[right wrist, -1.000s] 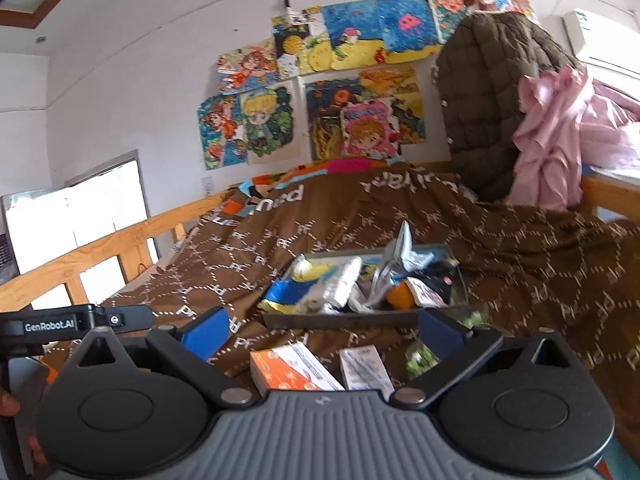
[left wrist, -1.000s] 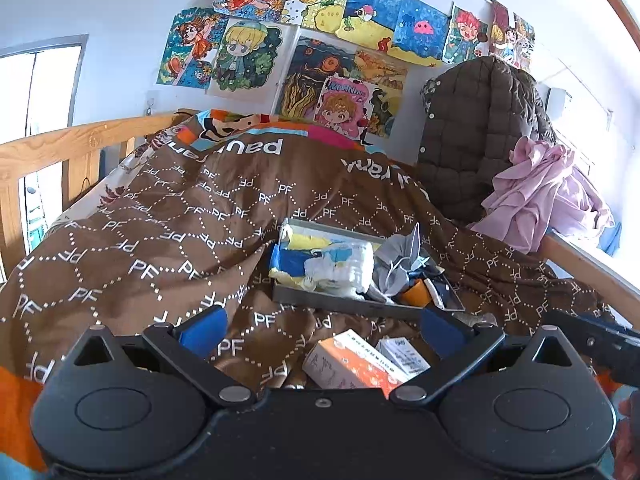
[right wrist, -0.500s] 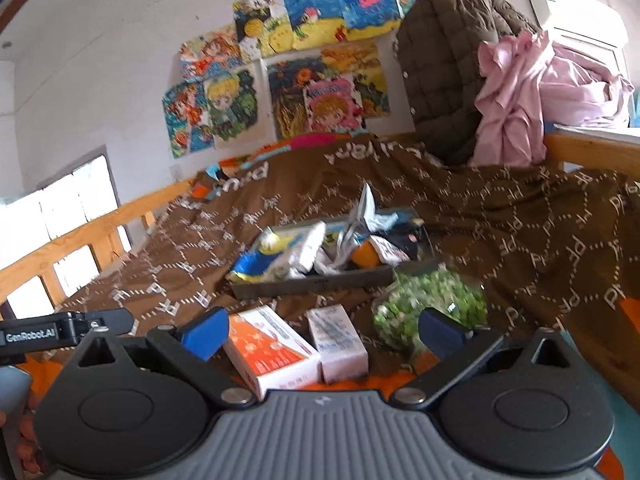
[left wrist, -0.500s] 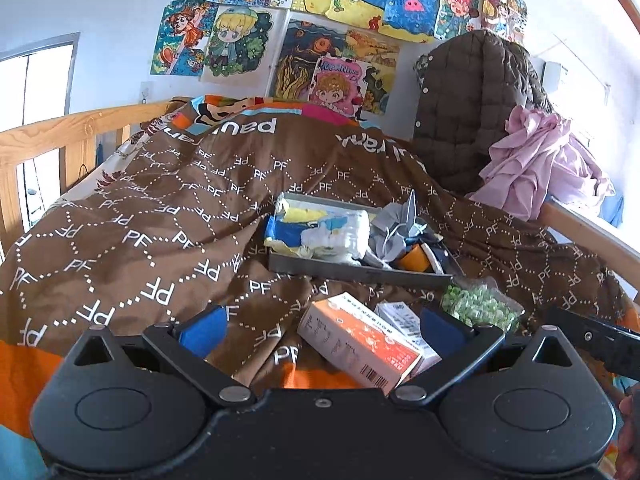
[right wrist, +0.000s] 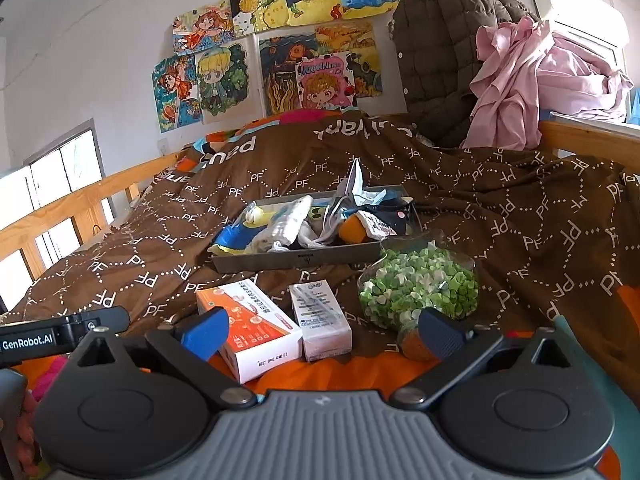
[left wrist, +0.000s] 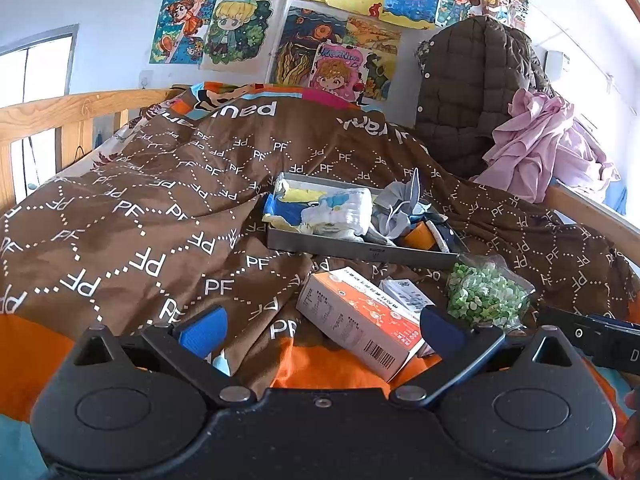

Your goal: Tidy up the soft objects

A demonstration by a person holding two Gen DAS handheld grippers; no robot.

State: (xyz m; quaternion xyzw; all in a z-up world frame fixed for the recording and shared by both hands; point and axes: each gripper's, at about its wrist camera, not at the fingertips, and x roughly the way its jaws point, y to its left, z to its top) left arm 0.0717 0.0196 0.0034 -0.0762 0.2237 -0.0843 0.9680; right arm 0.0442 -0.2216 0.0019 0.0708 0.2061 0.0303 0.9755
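Note:
A grey tray [left wrist: 360, 249] [right wrist: 296, 259] sits on the brown bedspread, heaped with soft things: a blue-and-yellow cloth [left wrist: 289, 208], a white folded cloth [left wrist: 344, 214] [right wrist: 284, 228] and grey fabric [left wrist: 394, 210]. In front of it lie an orange-and-white box [left wrist: 356, 320] [right wrist: 248, 324], a small white box [right wrist: 320, 320] [left wrist: 404, 294] and a clear bag of green and white pieces [left wrist: 486, 296] [right wrist: 420, 284]. My left gripper [left wrist: 320, 330] is open, with the orange box between its fingers' lines. My right gripper [right wrist: 322, 330] is open around both boxes, touching nothing.
A wooden bed rail [left wrist: 60, 114] runs along the left. A brown quilted jacket [left wrist: 472, 88] and pink clothes [left wrist: 540, 144] hang at the back right. Drawings [left wrist: 304, 20] cover the wall. The orange sheet [right wrist: 340, 376] shows at the near edge.
Both grippers have pulled back and tilted down, so the boxes and the bag of green pieces have come fully into view. Both stay open.

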